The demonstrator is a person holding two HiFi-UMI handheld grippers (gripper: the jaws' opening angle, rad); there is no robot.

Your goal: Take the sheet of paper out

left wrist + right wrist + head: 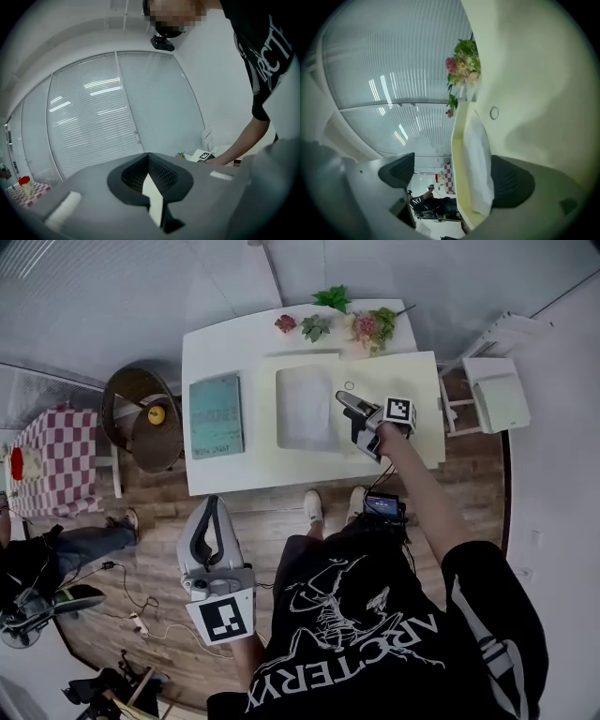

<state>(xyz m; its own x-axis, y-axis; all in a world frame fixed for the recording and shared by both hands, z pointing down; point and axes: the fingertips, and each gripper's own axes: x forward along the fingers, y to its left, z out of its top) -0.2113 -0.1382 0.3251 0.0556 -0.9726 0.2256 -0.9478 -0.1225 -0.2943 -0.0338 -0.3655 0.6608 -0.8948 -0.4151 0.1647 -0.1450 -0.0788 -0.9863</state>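
A white sheet of paper (305, 407) lies on a pale yellow mat (412, 381) on the white table (211, 352). My right gripper (349, 416) is at the sheet's right edge, rolled onto its side. In the right gripper view it (452, 176) stands open, with the sheet's (480, 159) edge and the mat's rim (458, 187) between the jaws and the pads not pressing. My left gripper (214, 504) hangs over the wooden floor in front of the table, away from the paper. Its pads (161, 173) meet, with a pale sliver showing between them.
A green book (216, 415) lies left of the mat. Artificial flowers (370, 326) and leaves (316, 326) line the table's far edge. A small ring (349, 385) sits on the mat. A round stool (145, 418), a checked table (56, 460) and a seated person (47, 559) are at the left, a white rack (497, 390) at the right.
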